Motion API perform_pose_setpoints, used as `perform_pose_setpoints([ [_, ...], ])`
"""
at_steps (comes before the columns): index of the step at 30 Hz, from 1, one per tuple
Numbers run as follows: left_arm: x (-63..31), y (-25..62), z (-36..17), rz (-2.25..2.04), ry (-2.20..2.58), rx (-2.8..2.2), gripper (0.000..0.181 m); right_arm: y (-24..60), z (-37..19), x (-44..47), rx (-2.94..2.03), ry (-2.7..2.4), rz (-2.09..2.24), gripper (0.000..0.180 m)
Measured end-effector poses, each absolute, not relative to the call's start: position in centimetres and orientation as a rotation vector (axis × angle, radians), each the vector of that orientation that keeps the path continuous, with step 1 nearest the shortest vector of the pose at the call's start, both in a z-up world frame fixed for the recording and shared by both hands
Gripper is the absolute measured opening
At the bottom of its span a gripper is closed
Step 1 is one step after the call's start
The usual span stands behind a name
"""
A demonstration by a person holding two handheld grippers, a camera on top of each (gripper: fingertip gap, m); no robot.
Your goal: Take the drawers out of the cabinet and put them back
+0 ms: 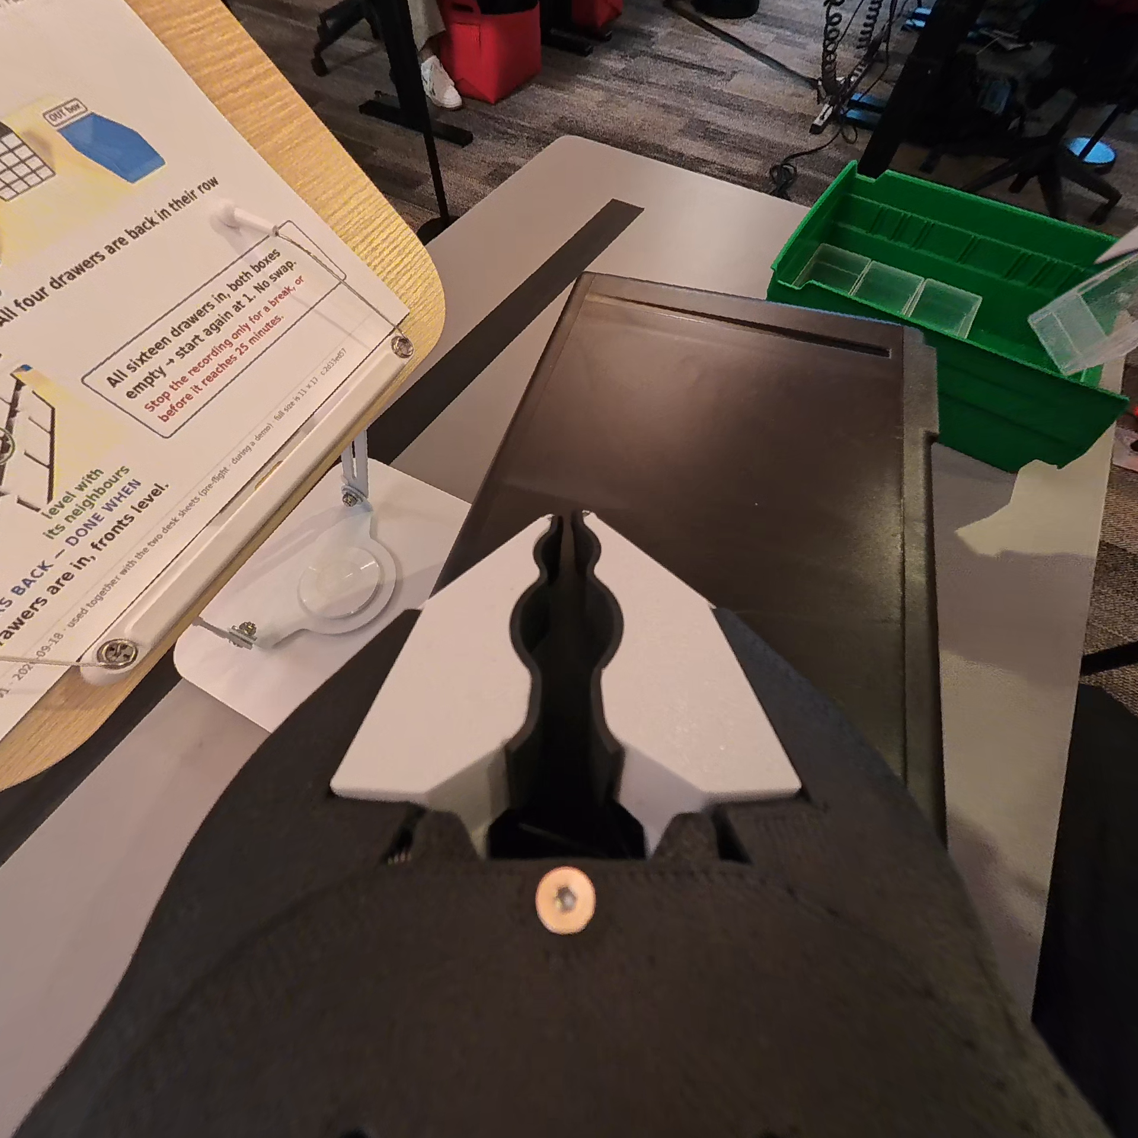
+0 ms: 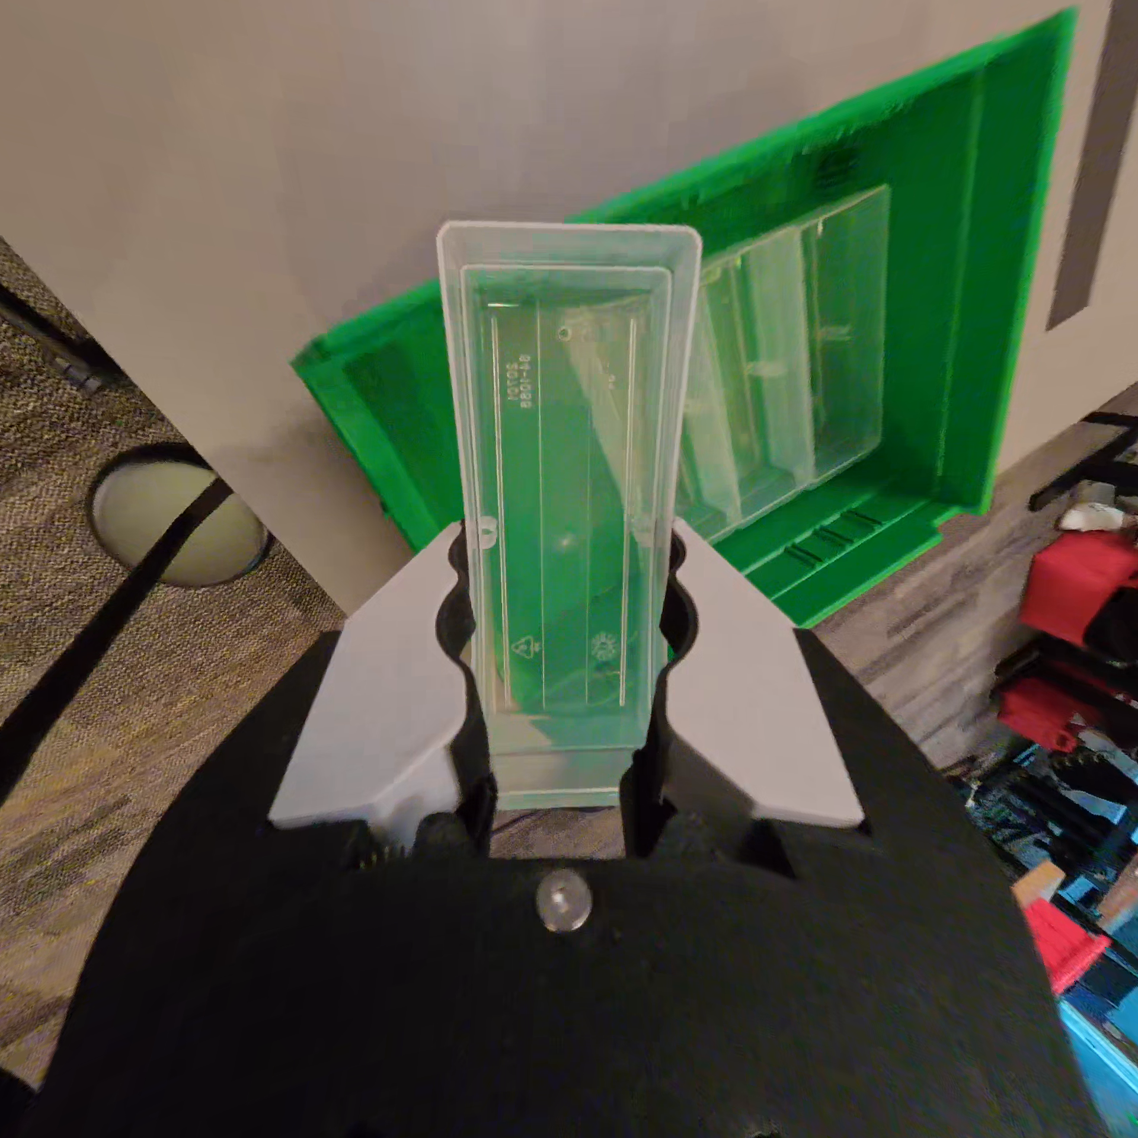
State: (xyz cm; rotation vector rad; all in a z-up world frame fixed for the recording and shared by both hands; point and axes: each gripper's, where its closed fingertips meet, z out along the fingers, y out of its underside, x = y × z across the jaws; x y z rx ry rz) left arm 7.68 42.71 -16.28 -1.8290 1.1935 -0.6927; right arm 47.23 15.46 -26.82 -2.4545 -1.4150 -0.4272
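Grey table (image 1: 690,185) carries everything; carpeted floor beyond its far edge with chair bases and a red bag (image 1: 489,52). Black cabinet (image 1: 726,443) occupies the middle of the left wrist view, seen from above: flat dark top panel with a narrow slot along its far edge; drawer fronts not visible from this angle. Left of it, a wooden document stand (image 1: 369,203) holding a printed instruction sheet (image 1: 185,308), tilted up on a white hinged base. Far right of the cabinet, just beside its far corner, a green plastic bin (image 1: 985,394) (image 2: 1016,246) with ribbed inner walls; three clear drawers (image 1: 887,295) lie side by side inside it, open side up. In the right wrist view these show as clear trays (image 2: 794,369) at the bin's floor. Right gripper (image 2: 563,542) pinches a fourth clear plastic drawer (image 2: 566,480) across its width, white fingers (image 2: 394,677) pressing on both long sides; the drawer projects forward past the fingertips, its moulded underside facing the camera, hanging above the near part of the green bin and not touching it. The same drawer shows at the right edge of the left wrist view (image 1: 1090,326), raised over the bin. Left gripper (image 1: 568,520) hovers over the near end of the cabinet top, jaws pressed together at the tips, nothing between them.
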Motion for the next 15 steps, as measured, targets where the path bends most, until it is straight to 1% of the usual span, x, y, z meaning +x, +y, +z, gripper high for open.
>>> perform_pose_setpoints([
  [6,7.7,42.7,-16.3,-0.688,1.192,-1.833,0.003,14.2,-30.4,51.1,-2.582,-1.38,-0.404,0.059],
  [11,7.8,42.7,-16.3,-0.687,1.192,-1.835,0.003,14.5,-33.9,51.6,-2.611,-1.541,-0.459,0.059],
  [15,7.8,42.7,-16.3,-0.686,1.192,-1.834,0.003,15.7,-35.1,50.8,-2.575,-1.684,-0.526,0.062],
])
